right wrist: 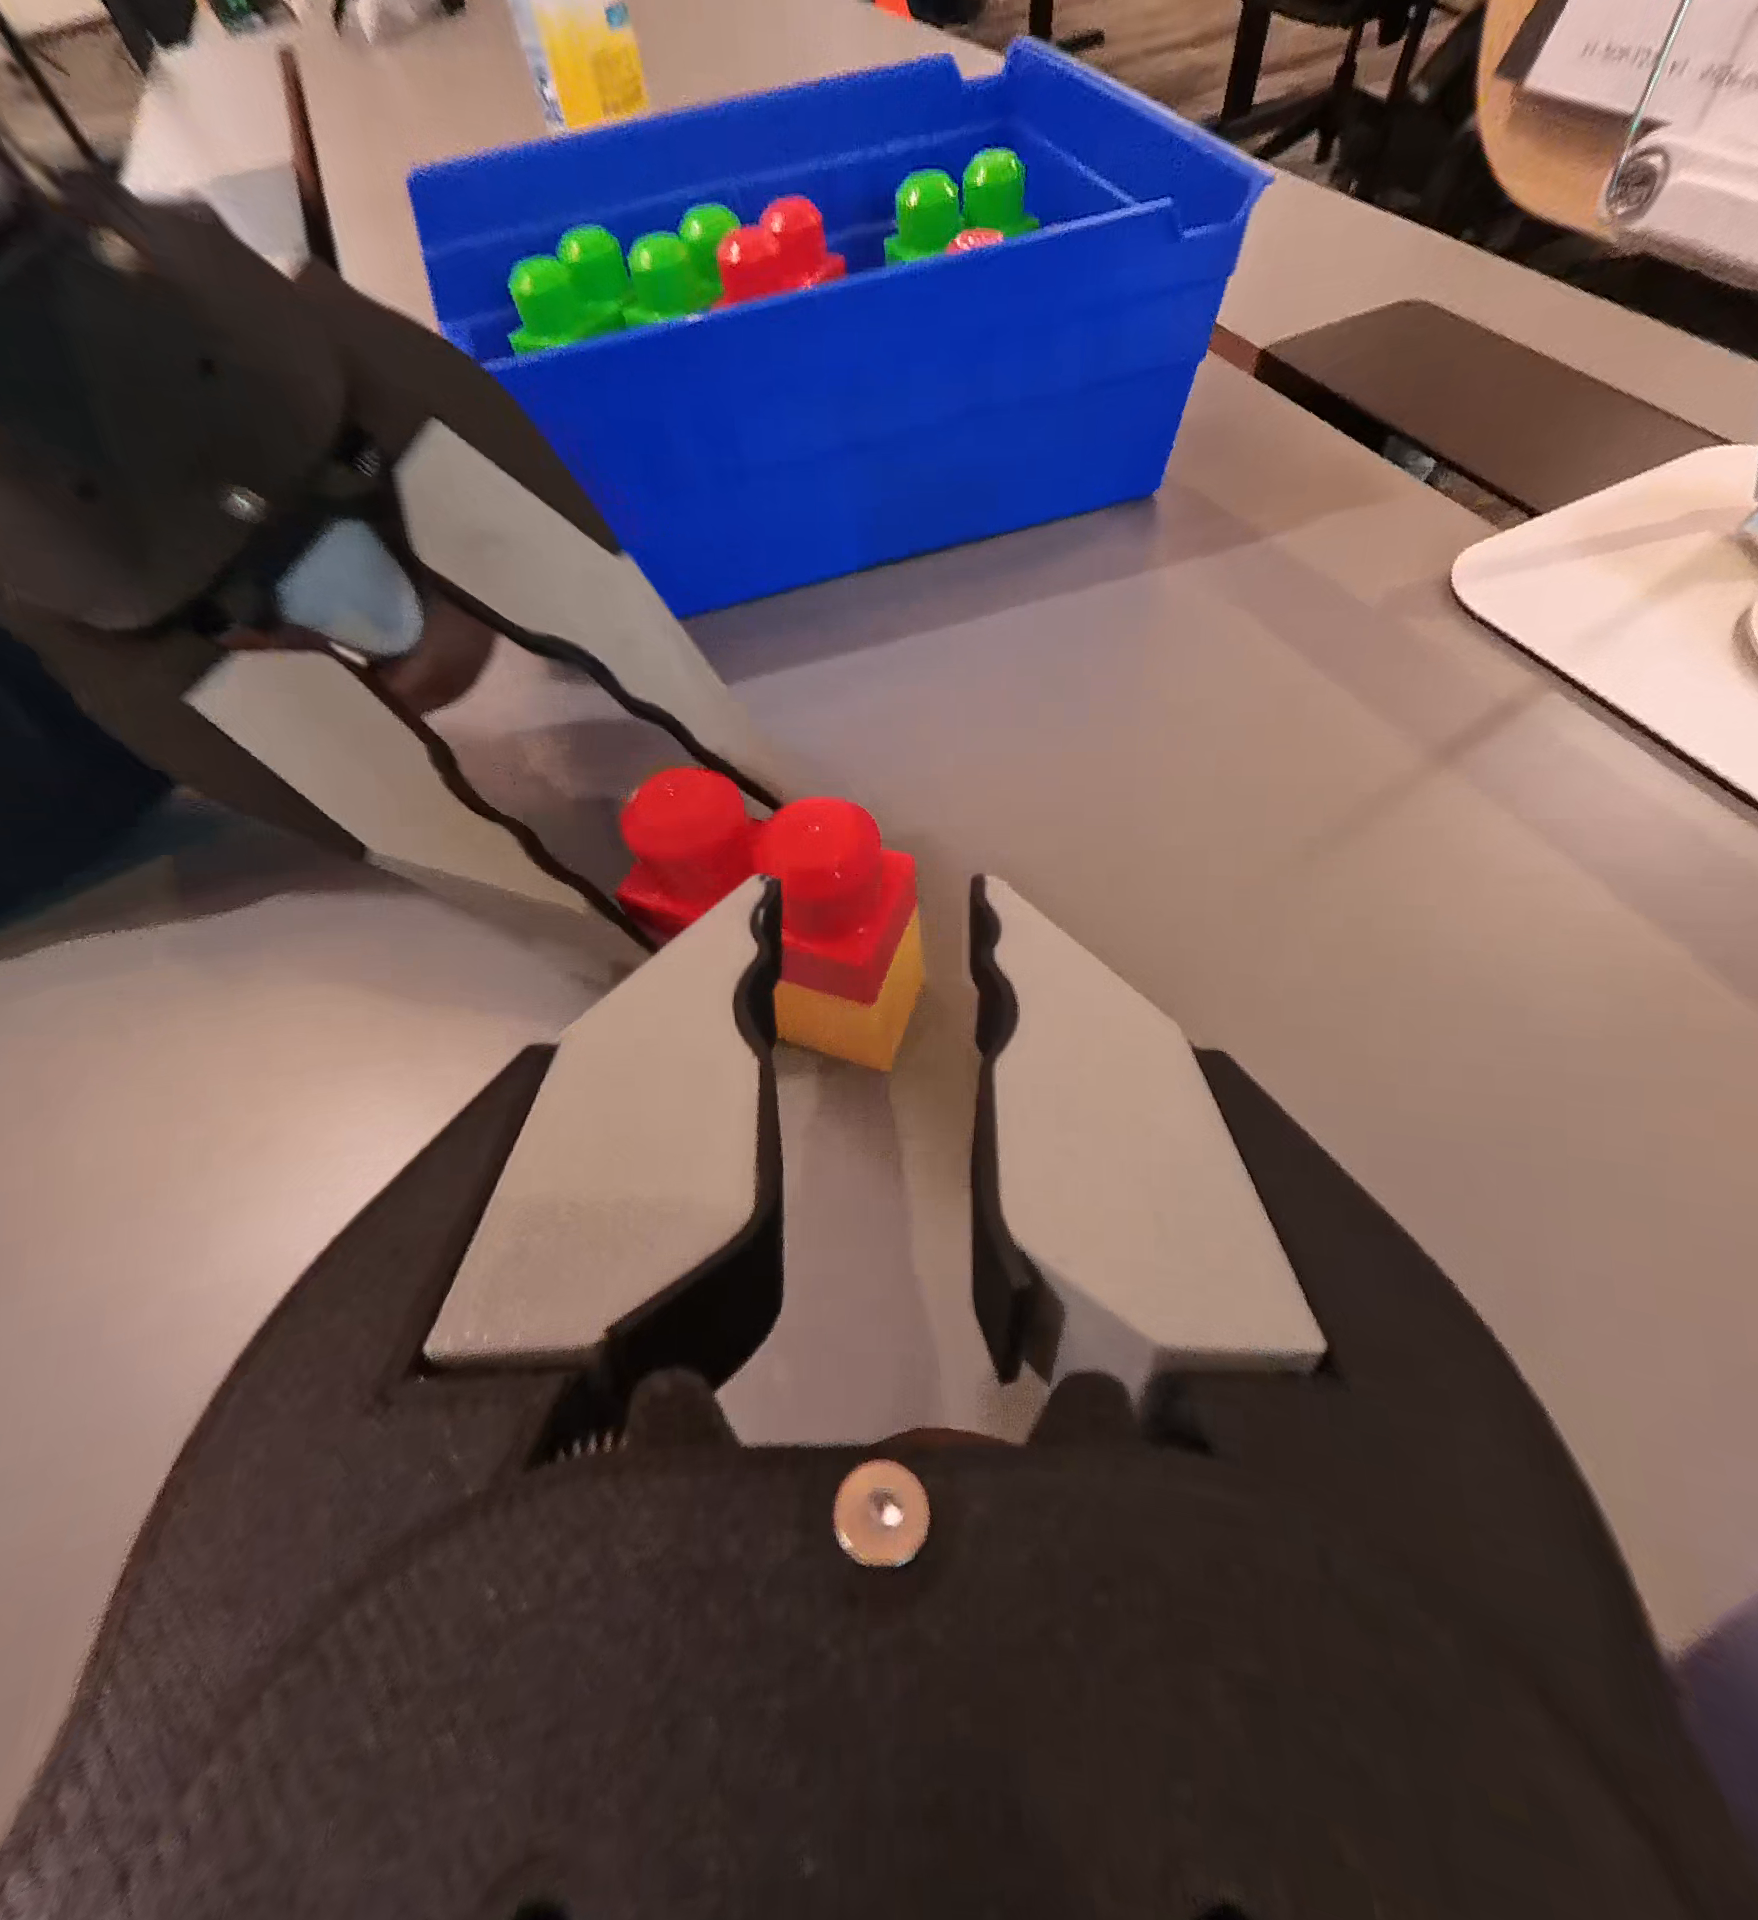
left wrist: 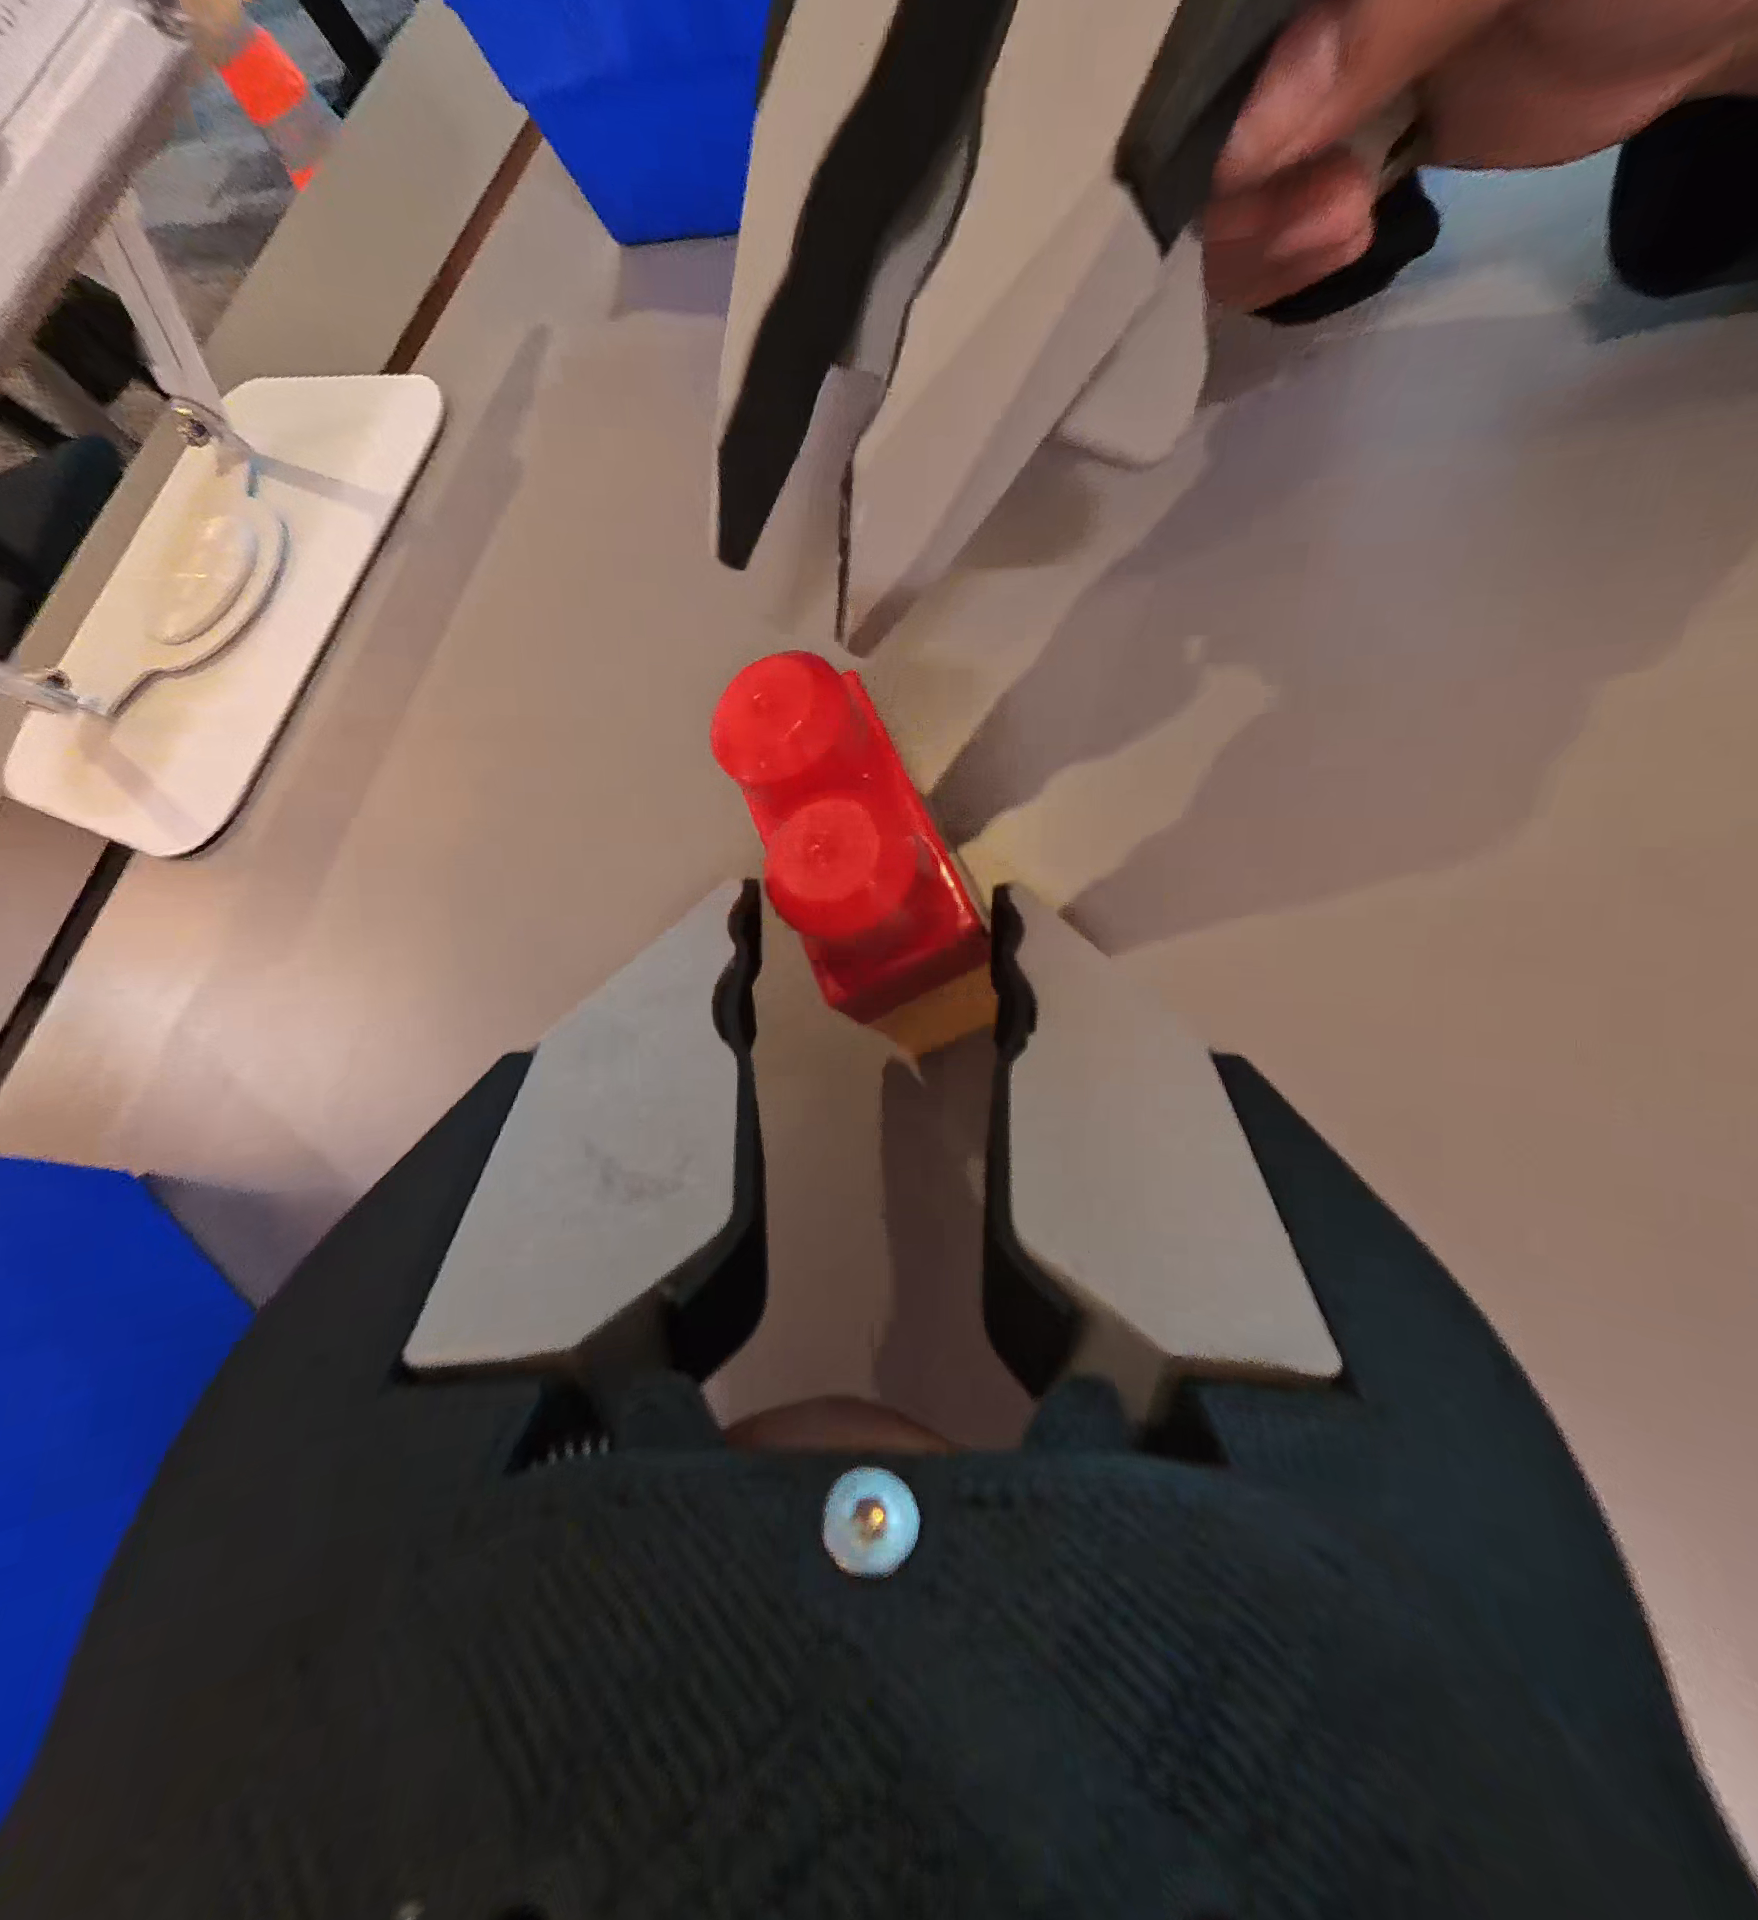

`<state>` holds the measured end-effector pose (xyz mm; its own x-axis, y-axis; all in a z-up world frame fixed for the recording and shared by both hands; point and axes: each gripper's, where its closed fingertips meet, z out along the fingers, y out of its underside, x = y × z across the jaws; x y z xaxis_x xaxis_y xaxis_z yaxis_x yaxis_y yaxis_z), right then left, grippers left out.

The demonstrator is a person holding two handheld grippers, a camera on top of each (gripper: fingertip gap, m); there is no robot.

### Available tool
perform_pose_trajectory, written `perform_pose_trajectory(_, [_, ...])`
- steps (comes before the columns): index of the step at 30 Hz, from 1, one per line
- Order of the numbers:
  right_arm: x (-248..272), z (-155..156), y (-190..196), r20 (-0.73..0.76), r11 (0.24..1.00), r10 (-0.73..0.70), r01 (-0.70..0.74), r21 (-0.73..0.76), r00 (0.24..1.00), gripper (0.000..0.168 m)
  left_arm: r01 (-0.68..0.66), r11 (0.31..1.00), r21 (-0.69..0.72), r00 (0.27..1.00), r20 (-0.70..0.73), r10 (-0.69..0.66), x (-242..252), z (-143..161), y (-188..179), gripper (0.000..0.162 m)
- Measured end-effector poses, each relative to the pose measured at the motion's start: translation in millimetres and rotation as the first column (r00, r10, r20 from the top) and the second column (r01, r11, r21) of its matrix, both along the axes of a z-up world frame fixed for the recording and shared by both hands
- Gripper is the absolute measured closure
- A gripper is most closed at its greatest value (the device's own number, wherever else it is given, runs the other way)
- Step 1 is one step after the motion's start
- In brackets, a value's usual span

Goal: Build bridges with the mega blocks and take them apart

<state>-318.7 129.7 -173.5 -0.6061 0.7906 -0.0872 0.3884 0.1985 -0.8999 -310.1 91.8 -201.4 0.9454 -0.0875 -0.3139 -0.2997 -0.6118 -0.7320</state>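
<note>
left wrist view: the left gripper (left wrist: 873,914) points down at a grey table (left wrist: 1426,935), its two fingers spread apart. a red two-stud block (left wrist: 833,831) sits stacked on a yellow block (left wrist: 942,1013), and the near end of this stack lies between the fingertips. the right-hand fingertip is touching or just beside the yellow block; the other fingertip stands a little apart from the red one, so the jaws are released and pinching nothing. beyond the stack, the right gripper (left wrist: 833,582) comes in from the top with its tips near the far end of the red block, held by a person's hand (left wrist: 1426,135). a blue bin (left wrist: 646,114) stands at the far edge of the table, and a white base plate (left wrist: 220,613) lies off to the left.

right wrist view: the right gripper (right wrist: 873,935) has its fingers apart, unclenched. the red two-stud block (right wrist: 750,862) on the yellow block (right wrist: 849,1013) stands on the table (right wrist: 1270,883) just ahead of the tips, nearer the left finger, which overlaps the stack's side; whether it touches cannot be told. the left gripper (right wrist: 688,862) reaches in from the left, its spread fingers straddling the far end of the red block. behind, the blue bin (right wrist: 854,447) holds several green blocks (right wrist: 605,281) and a red block (right wrist: 776,255). the white base plate (right wrist: 1623,613) lies at the right.
</note>
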Motion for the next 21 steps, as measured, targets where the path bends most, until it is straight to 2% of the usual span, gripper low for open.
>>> perform_pose_trajectory(3, [0,-4,-3,0.019,1.000,0.017,-0.017,-0.010,1.000,0.134,-0.100,0.995,-0.009,0.994,-0.035,0.100,-9,11,-15,0.118])
perform_pose_trajectory(5, [1,-6,-5,0.039,0.999,0.031,-0.030,-0.031,0.999,0.134,-0.153,0.988,-0.035,0.988,0.011,0.153,-9,8,-24,0.118])
perform_pose_trajectory(8, [3,-9,-5,0.065,0.999,0.040,-0.038,-0.036,0.997,0.135,-0.154,0.983,-0.102,0.973,0.156,0.169,-2,-13,-32,0.116])
perform_pose_trajectory(11, [5,-13,-3,0.078,0.999,0.045,-0.043,-0.022,0.996,0.136,-0.197,0.967,-0.162,0.953,0.202,0.227,-10,-35,-38,0.113])
perform_pose_trajectory(14, [7,-19,-8,0.113,0.997,0.073,-0.070,-0.036,0.991,0.136,-0.152,0.976,-0.155,0.941,0.281,0.191,0,-41,-32,0.114])
perform_pose_trajectory(17, [14,-27,-17,0.155,0.991,0.135,-0.130,-0.037,0.979,0.137,-0.145,0.975,-0.168,0.937,0.292,0.190,6,-43,-30,0.116])
perform_pose_trajectory(21, [31,-33,-31,0.201,0.969,0.247,-0.244,-0.037,0.948,0.143,-0.175,0.966,-0.191,0.912,0.340,0.232,14,-45,-35,0.116])
